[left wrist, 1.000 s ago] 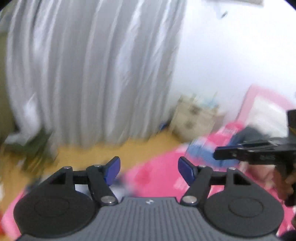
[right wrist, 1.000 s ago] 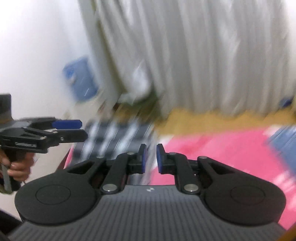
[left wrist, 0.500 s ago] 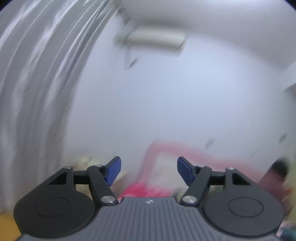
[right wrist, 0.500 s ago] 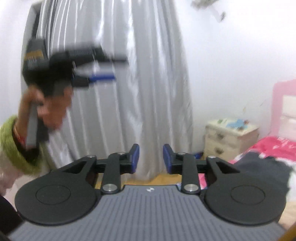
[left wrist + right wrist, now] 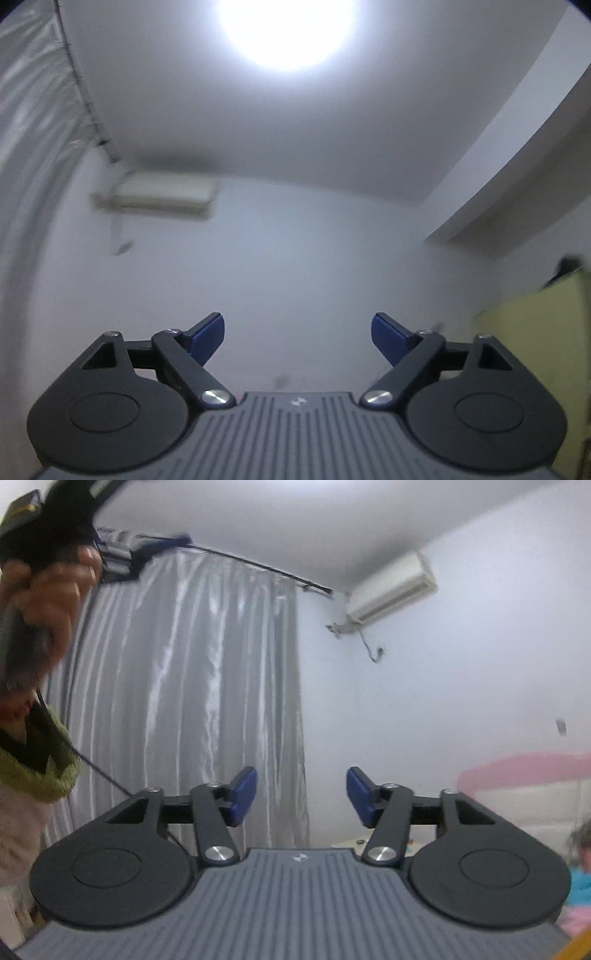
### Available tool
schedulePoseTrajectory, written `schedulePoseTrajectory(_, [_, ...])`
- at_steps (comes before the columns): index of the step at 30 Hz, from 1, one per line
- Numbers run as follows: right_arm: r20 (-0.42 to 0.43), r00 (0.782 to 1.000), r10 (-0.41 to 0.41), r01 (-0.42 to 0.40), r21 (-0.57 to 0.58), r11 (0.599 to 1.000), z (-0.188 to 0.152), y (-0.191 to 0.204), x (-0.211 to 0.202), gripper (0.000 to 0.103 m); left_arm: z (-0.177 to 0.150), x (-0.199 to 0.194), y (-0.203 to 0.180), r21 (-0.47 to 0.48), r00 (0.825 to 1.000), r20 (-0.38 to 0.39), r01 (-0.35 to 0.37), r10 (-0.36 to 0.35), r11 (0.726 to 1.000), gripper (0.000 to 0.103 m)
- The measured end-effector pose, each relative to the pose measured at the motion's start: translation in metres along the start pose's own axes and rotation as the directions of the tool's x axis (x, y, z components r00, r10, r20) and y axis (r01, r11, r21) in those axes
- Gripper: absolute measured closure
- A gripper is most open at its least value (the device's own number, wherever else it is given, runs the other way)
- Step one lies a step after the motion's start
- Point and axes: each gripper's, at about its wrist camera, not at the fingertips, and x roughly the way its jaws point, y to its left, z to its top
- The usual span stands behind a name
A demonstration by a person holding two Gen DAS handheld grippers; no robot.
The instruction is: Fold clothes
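No garment shows in either view. My left gripper points up at the white wall and ceiling; its jaws are opening wide, with nothing between the blue pads. My right gripper points level at the grey curtain and white wall; its jaws are opening too, and nothing is between them. In the right wrist view the left gripper shows blurred at the top left, held high by a hand in a green cuff.
An air conditioner hangs high on the wall, also seen in the left wrist view as the same unit. A pink headboard and bedding are at the right. A yellow cabinet stands at the right edge. A ceiling lamp glares.
Both grippers swung up from the pink bed toward wall and ceiling. The right jaws went from nearly shut to open. The left jaws widened further.
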Motion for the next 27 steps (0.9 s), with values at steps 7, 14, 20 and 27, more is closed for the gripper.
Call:
schedulePoseTrajectory(7, [-0.292, 0.887, 0.358, -0.322, 0.165, 0.932, -0.095, 0.072, 0.074, 0.035, -0.129, -0.119, 0.095, 0.025, 0.748, -0.244, -0.631, 0.617, 0.775, 0.010])
schedulePoseTrajectory(14, [-0.565, 0.527, 0.634, -0.522, 0.374, 0.767, -0.188, 0.171, 0.147, 0.025, -0.239, -0.238, 0.146, 0.236, 0.235, -0.418, -0.905, 0.877, 0.354, 0.005])
schedulePoseTrajectory(20, [-0.745, 0.415, 0.522, -0.471, 0.315, 0.824, -0.249, 0.216, 0.188, 0.023, -0.300, -0.296, 0.149, 0.259, 0.105, -0.531, -0.925, 0.841, 0.279, 0.000])
schedulePoseTrajectory(27, [-0.840, 0.255, 0.479, -0.442, 0.339, 0.830, -0.291, 0.259, 0.198, 0.021, -0.353, -0.322, 0.176, 0.264, -0.007, -0.647, -0.940, 0.762, 0.215, 0.000])
